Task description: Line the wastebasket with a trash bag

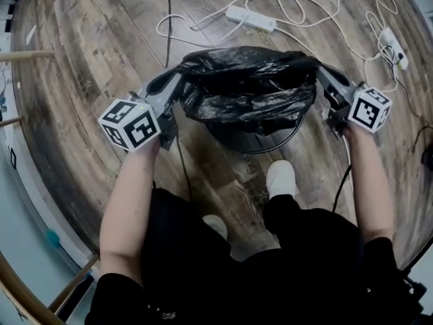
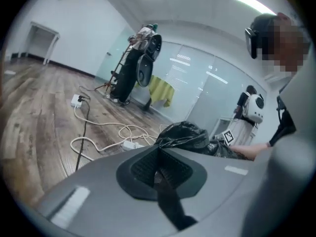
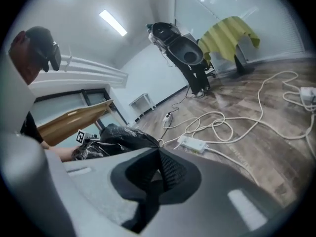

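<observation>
Right, both grippers were clamped. The left gripper (image 1: 178, 80) pinched a strip of the black trash bag (image 1: 247, 90) at the wastebasket's left side, and the right gripper (image 1: 322, 71) pinched the film at its right side. Between them the bag hung bunched over the wastebasket (image 1: 256, 144). The near rim showed bare, so by my read the bag was not yet seated: lowering it in and folding its edge over the rim were left to do. Beyond the wastebasket lay a power strip (image 1: 252, 19).
</observation>
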Available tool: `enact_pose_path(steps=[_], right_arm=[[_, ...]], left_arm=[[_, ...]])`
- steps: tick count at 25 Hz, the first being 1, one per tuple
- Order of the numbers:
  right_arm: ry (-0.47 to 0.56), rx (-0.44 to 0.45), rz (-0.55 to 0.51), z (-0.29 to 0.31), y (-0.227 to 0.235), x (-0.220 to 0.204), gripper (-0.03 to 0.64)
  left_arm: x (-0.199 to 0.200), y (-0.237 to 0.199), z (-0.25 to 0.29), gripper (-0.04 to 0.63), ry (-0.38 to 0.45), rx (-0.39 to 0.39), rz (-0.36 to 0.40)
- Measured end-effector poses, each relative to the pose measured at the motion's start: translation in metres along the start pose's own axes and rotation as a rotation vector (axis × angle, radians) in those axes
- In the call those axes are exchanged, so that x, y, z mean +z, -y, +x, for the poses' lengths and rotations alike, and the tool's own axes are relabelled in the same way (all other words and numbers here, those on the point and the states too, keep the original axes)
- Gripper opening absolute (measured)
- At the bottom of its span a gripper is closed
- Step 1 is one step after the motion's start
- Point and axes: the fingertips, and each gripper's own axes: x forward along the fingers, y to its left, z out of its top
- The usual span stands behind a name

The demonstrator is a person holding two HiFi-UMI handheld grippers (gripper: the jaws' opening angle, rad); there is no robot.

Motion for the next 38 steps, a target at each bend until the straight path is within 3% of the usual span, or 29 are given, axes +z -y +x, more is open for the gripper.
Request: enact_pose_path(steps=[4,6,10,15,20,22,25,28,30,34,37,38], right_arm=[[-0.023,-0.005,0.163,0.013,0.026,-0.008,0.002],[-0.042,-0.007,0.231,0.018,0.036,-0.014,0.002],[-0.094,-0.009,0.265,0.029,0.044,-0.029,0.002],[0.001,0.006,0.145,0.03,0.04,0.006,0.002],[-0.054,-0.043,0.228,0.032,0.056,-0.013,0.002],[-0.042,-0.02,0.201,0.026,0.049,-0.018,0.002],[-0.014,0.032,0.12,0.005,0.029,-0.021,0.002],[-0.102,0.038,0.139,-0.002,0.024,-0.052,0.002],[-0.131,0.095,0.163,-0.001,0.015,-0.072,0.002],[-0.072,0.281,0.07,-0.011,-0.028,-0.075,0.002],[-0.084,0.303,0.036,-0.022,-0.035,-0.08,0.003],[-0.083,0.274,0.029,-0.025,-0.03,-0.079,0.052]], left_arm=[[-0.02,-0.032,0.011,0.006,-0.05,0.035,-0.157],[-0.034,-0.042,0.015,0.006,-0.101,0.048,-0.191],[-0.045,-0.042,0.02,0.006,-0.149,0.052,-0.15],[-0.011,-0.049,0.014,0.006,-0.047,0.093,-0.124],[-0.035,-0.06,0.019,0.006,-0.174,0.132,-0.14],[-0.037,-0.049,0.011,0.006,-0.153,0.09,-0.093],[-0.036,-0.016,-0.011,0.006,-0.117,-0.044,0.03],[-0.068,-0.004,-0.024,0.007,-0.225,-0.112,0.077],[-0.089,0.001,-0.027,0.006,-0.275,-0.15,0.076],[-0.087,0.029,-0.042,0.008,-0.248,-0.282,0.131],[-0.088,0.028,-0.054,0.023,-0.27,-0.278,0.188],[-0.089,0.023,-0.058,0.068,-0.281,-0.255,0.198]])
